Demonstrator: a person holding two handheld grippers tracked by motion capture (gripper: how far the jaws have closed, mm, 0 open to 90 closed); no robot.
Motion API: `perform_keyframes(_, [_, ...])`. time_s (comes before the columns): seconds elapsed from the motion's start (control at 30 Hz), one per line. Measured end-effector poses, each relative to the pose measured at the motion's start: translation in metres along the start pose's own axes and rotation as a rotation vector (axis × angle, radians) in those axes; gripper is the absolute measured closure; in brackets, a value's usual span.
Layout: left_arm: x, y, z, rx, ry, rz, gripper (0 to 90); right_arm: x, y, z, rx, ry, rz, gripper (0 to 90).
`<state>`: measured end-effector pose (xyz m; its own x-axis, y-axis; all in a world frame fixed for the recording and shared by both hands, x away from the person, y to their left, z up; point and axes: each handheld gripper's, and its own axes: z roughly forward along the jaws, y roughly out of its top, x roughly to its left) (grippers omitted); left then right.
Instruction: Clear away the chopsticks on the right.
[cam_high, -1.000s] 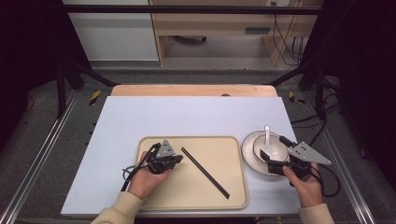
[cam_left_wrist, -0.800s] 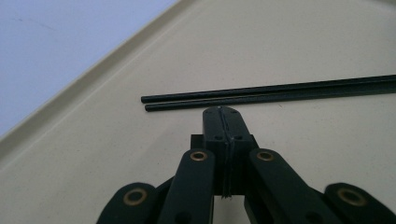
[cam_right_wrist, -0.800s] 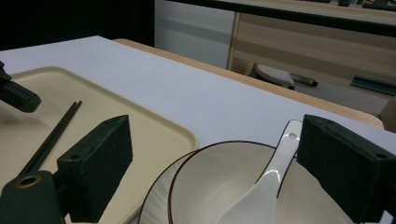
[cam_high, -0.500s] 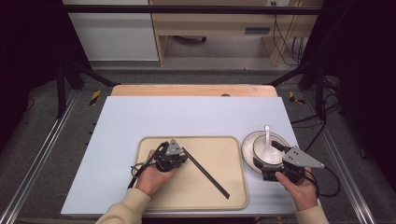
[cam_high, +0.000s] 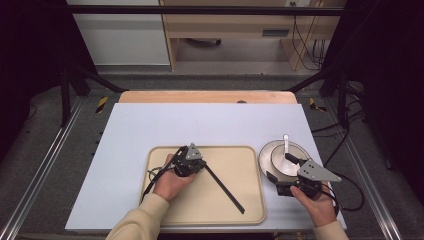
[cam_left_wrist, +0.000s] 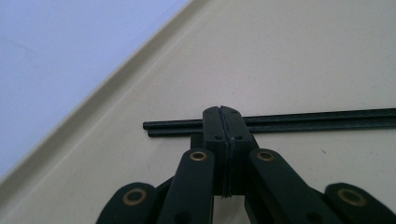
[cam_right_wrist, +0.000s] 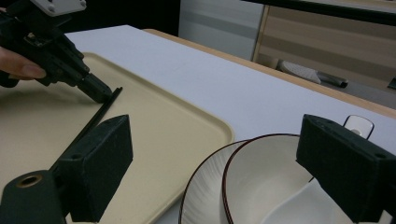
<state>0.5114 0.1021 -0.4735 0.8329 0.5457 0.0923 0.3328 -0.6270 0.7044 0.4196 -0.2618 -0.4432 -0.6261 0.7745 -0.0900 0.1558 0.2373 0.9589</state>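
Left hand-held gripper at the chopsticks on the tray; right one poised over the bowl.

The left hand-held gripper (cam_left_wrist: 222, 114) has its jaws fully closed, pads pressed together, with the tips at the near end of the black chopsticks (cam_left_wrist: 299, 120); nothing lies between the pads. The chopsticks lie side by side, flat on the beige tray (cam_high: 250, 210), which sits on the bench (cam_high: 150, 125). The right hand-held gripper (cam_right_wrist: 210, 172) stands with jaws wide apart, over the bowl (cam_right_wrist: 261, 172) set on a plate (cam_right_wrist: 201, 196) just beside the tray.
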Motion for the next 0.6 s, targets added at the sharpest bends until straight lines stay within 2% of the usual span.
perform_keyframes(0.17, [-0.001, 0.012, 0.01, 0.009, -0.015, 0.045, 89.5, -0.001, 0.0, 0.001, 0.0, 0.0, 0.003, 11.2])
perform_keyframes(0.3, [-0.007, 0.021, 0.018, 0.01, -0.034, 0.072, 89.5, -0.001, -0.001, 0.001, 0.0, 0.0, 0.004, 11.3])
perform_keyframes(0.6, [-0.023, 0.033, 0.029, 0.006, -0.063, 0.107, 89.5, -0.002, -0.001, 0.0, 0.0, -0.002, 0.006, 11.3])
